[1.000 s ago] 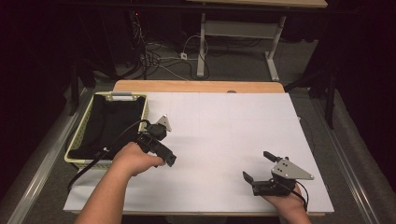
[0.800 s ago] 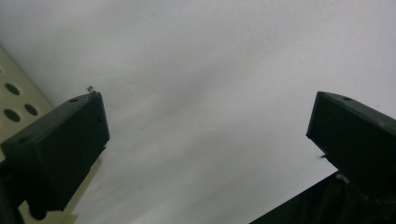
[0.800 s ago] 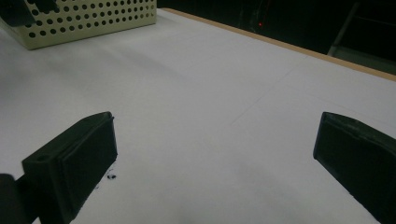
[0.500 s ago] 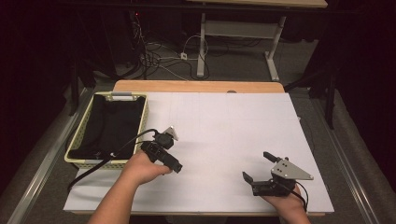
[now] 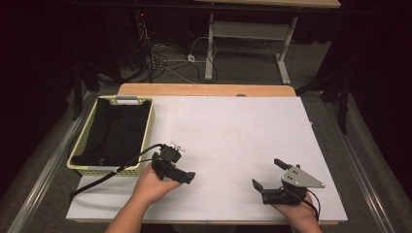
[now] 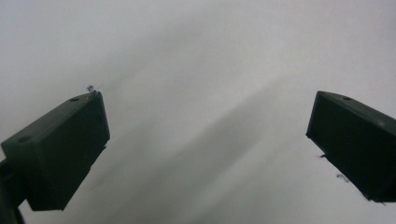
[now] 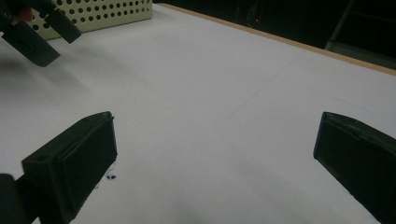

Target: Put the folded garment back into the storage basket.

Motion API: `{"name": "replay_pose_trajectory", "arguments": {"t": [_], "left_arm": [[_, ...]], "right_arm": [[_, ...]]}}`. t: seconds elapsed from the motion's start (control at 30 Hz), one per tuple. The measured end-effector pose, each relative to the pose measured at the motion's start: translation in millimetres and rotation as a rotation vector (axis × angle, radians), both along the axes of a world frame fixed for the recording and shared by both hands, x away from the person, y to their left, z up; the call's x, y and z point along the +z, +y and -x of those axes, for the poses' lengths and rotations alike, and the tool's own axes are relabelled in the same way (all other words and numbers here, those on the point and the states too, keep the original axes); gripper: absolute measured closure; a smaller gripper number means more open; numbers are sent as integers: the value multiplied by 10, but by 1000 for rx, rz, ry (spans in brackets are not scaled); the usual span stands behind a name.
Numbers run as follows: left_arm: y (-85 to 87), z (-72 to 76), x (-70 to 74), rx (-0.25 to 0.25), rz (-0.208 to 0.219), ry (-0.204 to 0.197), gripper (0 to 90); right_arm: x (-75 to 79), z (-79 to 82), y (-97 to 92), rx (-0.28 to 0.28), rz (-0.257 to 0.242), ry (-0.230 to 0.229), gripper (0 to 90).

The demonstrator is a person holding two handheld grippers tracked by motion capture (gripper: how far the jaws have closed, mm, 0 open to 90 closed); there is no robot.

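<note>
**Basket at the left edge, both grippers empty over the sheet**

The basket (image 5: 112,137), a pale yellow perforated tray with dark cloth lying inside, sat at the left edge of the table (image 5: 209,90), partly on the white sheet (image 5: 233,141) that covered most of the tabletop. In the right gripper view its holed wall (image 7: 100,13) showed at the top left corner. What the dark contents were could not be told; they looked like folded fabric.

The left gripper (image 5: 187,178) was held low over the sheet just right of the basket's near corner, jaws spread wide with nothing between them and only bare white surface beyond them in the left gripper view (image 6: 208,140). The right gripper (image 5: 268,174) rested near the front right of the sheet, well apart from the basket, its jaws likewise spread and empty (image 7: 215,154).
</note>
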State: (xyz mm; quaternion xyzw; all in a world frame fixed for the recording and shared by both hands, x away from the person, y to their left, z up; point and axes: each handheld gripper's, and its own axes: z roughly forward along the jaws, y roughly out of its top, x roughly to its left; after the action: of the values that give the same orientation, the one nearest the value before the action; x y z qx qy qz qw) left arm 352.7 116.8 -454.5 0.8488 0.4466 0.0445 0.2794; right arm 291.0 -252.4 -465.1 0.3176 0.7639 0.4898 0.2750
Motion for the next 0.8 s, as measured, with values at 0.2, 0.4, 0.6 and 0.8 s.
{"name": "replay_pose_trajectory", "arguments": {"t": [0.2,0.4,0.6,0.8], "left_arm": [[50,95,-115,14,90,-118,0],[93,189,-207,3,156,-227,0],[166,314,-262,-3,264,-340,0],[259,442,-291,-5,401,-438,0]], "right_arm": [[-30,-7,-4,-2,7,5,3],[-66,0,2,-5,10,14,3],[-93,29,-33,-22,6,15,3],[-65,92,-155,-45,-27,3,3]]}}
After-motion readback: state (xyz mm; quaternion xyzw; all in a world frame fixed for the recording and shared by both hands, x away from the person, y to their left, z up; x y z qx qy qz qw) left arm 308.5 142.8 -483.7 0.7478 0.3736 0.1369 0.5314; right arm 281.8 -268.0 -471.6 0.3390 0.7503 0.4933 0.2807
